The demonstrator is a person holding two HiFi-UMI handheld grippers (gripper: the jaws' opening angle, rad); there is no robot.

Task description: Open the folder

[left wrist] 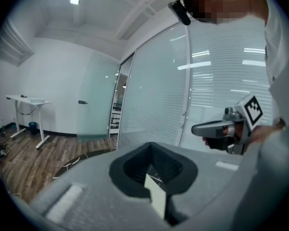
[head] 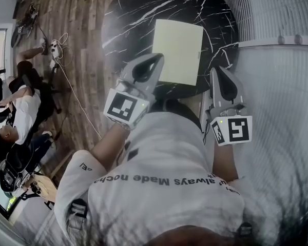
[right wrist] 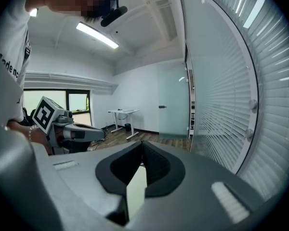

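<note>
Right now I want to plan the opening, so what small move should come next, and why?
I'd probably open the left gripper and ease it down to the left edge of the folder. It lies closed and flat on the table. That gripper and the right gripper are shut on nothing, and in the head view the left tip overlaps that edge.
</note>
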